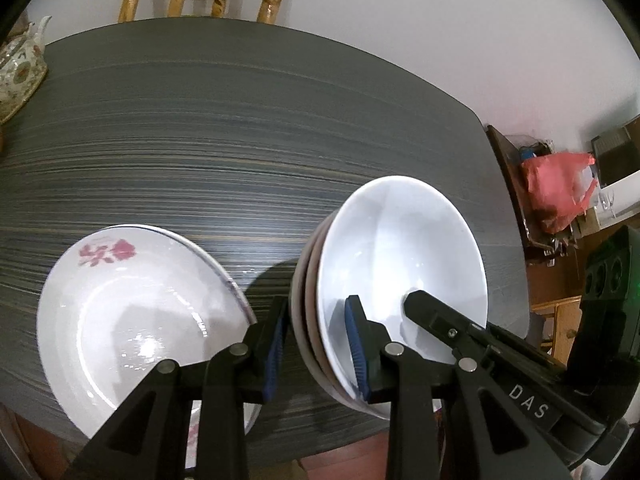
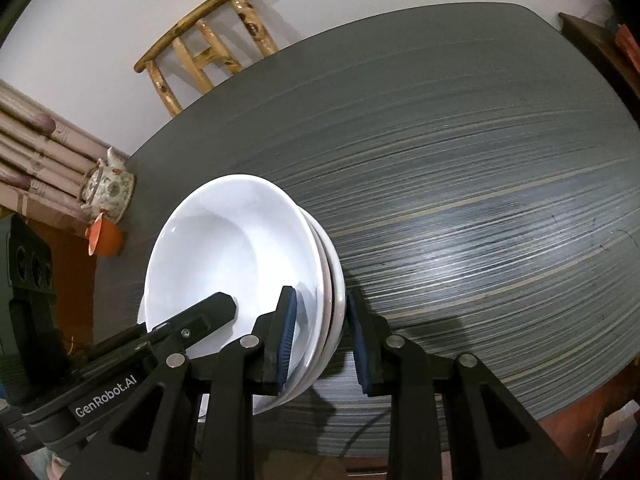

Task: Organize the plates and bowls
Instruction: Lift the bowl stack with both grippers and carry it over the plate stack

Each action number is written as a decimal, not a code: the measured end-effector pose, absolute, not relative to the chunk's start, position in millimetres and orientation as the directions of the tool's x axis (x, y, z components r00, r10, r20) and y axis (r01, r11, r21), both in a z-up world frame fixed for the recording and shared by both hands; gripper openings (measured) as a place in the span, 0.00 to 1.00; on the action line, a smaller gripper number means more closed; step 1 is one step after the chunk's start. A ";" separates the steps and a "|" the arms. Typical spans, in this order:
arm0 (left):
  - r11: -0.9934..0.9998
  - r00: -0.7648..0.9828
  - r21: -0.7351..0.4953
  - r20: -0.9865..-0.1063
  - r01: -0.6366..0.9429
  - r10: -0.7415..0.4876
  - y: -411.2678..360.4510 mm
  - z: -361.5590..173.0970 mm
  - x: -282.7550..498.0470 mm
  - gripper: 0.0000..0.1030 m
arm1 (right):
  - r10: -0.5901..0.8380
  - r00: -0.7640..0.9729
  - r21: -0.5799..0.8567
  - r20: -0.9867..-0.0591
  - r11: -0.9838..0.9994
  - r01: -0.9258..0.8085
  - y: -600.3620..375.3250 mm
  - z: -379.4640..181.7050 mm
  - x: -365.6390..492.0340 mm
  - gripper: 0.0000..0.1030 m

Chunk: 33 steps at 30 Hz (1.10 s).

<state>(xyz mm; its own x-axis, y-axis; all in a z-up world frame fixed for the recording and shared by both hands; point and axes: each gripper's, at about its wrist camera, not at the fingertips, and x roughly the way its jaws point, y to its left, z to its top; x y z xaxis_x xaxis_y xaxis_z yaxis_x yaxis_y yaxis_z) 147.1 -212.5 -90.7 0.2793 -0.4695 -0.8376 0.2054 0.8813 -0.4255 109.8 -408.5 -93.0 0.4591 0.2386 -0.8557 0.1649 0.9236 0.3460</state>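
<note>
Gripping the stacked white bowls (image 1: 400, 264) from both sides, left gripper (image 1: 316, 344) clamped on one rim, right gripper (image 2: 322, 340) opposite, flowered plate (image 1: 140, 320) alongside on the table (image 1: 240, 140).

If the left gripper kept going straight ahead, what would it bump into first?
The left gripper is already shut on the bowl stack's rim. Going straight on and down, it would probably push the stack into the table, though depth is unclear.
</note>
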 end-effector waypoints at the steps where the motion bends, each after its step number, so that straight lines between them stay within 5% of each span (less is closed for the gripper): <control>1: 0.882 0.281 -0.426 -0.837 0.204 -0.469 -209.4 -90.1 147.1 0.28 | 0.241 0.459 0.346 -0.855 0.925 0.159 -406.5 -92.3 109.7 0.24; 33: 0.903 0.366 -0.423 -0.831 0.074 -0.419 -94.6 -87.0 107.0 0.28 | 0.299 0.432 0.332 -0.851 0.943 0.001 -290.1 -88.6 111.0 0.24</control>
